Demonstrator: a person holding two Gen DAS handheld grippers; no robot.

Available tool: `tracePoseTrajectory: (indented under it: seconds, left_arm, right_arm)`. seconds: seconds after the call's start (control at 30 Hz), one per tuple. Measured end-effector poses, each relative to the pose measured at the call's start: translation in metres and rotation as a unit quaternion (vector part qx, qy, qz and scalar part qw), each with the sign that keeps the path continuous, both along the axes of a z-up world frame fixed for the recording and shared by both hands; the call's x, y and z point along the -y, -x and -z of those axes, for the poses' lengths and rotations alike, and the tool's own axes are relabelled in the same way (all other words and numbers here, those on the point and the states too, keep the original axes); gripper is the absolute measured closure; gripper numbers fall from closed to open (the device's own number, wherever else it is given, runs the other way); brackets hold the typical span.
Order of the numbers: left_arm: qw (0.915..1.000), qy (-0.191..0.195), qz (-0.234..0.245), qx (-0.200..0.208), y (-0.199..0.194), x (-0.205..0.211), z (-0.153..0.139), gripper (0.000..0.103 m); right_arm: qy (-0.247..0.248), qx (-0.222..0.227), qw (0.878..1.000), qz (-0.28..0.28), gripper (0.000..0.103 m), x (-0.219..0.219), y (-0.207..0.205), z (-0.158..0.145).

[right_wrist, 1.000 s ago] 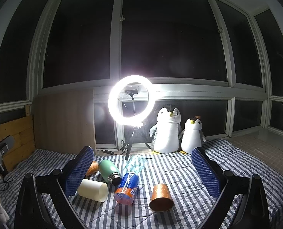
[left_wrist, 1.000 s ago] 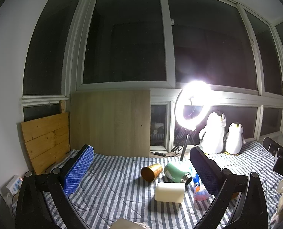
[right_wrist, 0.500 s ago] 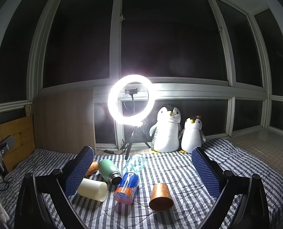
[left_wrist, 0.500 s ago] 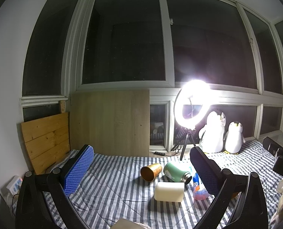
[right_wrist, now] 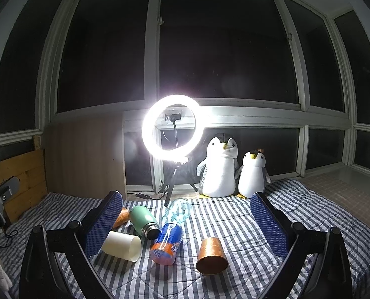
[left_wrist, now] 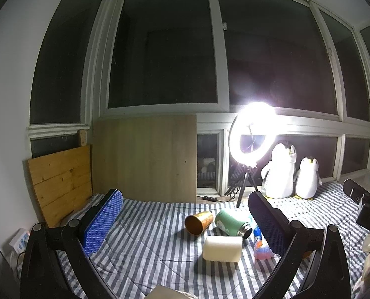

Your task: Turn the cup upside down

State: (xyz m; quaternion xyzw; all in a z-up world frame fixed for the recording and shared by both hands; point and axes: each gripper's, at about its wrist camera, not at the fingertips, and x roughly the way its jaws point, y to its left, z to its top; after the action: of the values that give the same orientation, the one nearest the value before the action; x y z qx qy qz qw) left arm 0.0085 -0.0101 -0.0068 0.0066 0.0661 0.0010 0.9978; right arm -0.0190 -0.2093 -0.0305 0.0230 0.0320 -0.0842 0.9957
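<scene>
Several cups lie on their sides on the striped bedspread [right_wrist: 234,219]. A copper cup [right_wrist: 211,256] lies between my right gripper's fingers, mouth toward me. A cream cup [right_wrist: 121,246] lies by the right gripper's left finger; it also shows in the left wrist view [left_wrist: 221,248]. A second orange-gold cup [left_wrist: 198,222] lies behind it, partly hidden in the right wrist view [right_wrist: 121,217]. My right gripper [right_wrist: 186,220] is open and empty above the bedspread. My left gripper [left_wrist: 185,220] is open and empty, farther left.
A green flask [right_wrist: 145,221], a soda bottle [right_wrist: 167,244] and a clear bottle [right_wrist: 178,210] lie among the cups. A lit ring light on a tripod [right_wrist: 173,127] and two plush penguins [right_wrist: 219,168] stand at the back. Wooden boards [left_wrist: 60,182] lean at left.
The left wrist view has drifted slightly, so the ring light and cups sit a little further left. Nothing on the bedspread has moved. Both grippers stay open.
</scene>
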Motion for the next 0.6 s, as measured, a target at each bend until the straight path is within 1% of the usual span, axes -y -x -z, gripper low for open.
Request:
tracePoseTrajectory:
  seconds: [0.47,0.6]
  left_arm:
    - [1.0,-0.002,-0.001,-0.004,0.0001,0.0019,0.0001,0.001]
    - [0.9999,-0.004,-0.004,-0.012,-0.0044,0.0022,-0.0012,0.001]
  right_arm:
    - [0.0,-0.003,1.0,-0.001,0.002,0.0008,-0.0014,0.0026]
    - [-0.004,-0.013,1.0,-0.001,0.001,0.0057,-0.0064,0.0019]
